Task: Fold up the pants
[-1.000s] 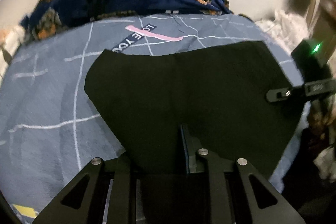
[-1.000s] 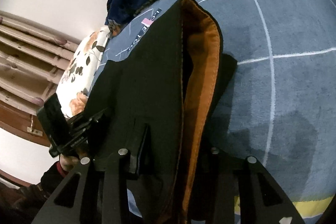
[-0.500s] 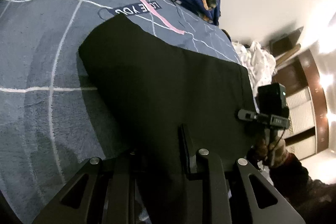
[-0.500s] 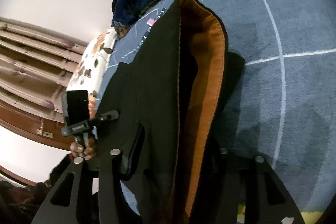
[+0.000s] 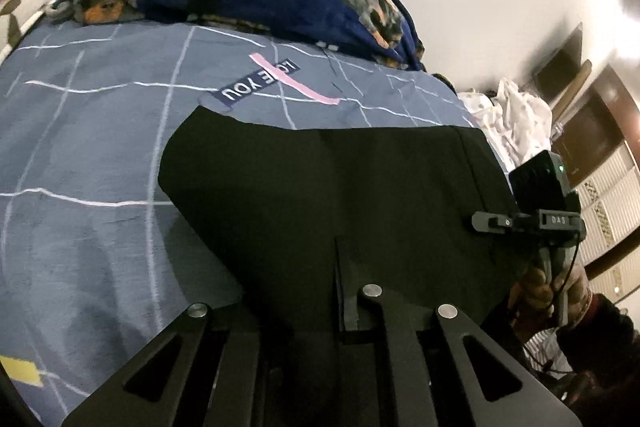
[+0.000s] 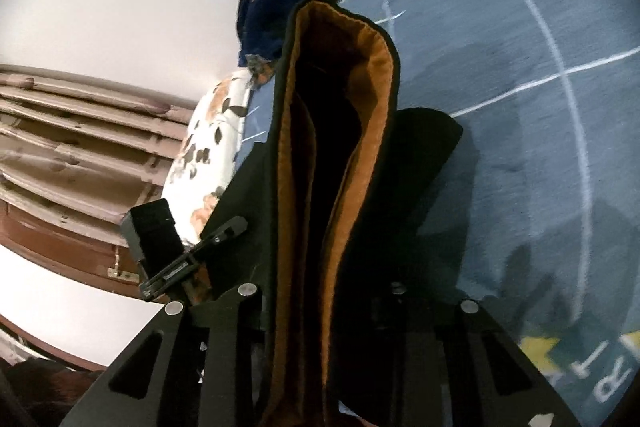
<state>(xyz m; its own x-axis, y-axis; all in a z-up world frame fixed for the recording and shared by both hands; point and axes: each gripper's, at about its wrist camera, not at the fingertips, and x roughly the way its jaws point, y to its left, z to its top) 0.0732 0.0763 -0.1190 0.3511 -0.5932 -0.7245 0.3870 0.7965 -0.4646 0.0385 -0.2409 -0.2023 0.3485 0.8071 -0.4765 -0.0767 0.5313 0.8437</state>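
Pants (image 5: 340, 195) hang doubled between both tongs, waistband with its orange lining up at the right tongs (image 6: 320, 311), the far part trailing on the bed (image 5: 80, 147) ahead. Left tongs (image 5: 320, 307) are clamped together on the black cloth; right tongs are closing on the waistband. Lengthwise fold looks done; the cross folds remain.

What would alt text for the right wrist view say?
Black pants with an orange lining hang pinched in the closing right gripper, lifted above a blue-grey bedspread. The left gripper grips the fabric's far edge at left.
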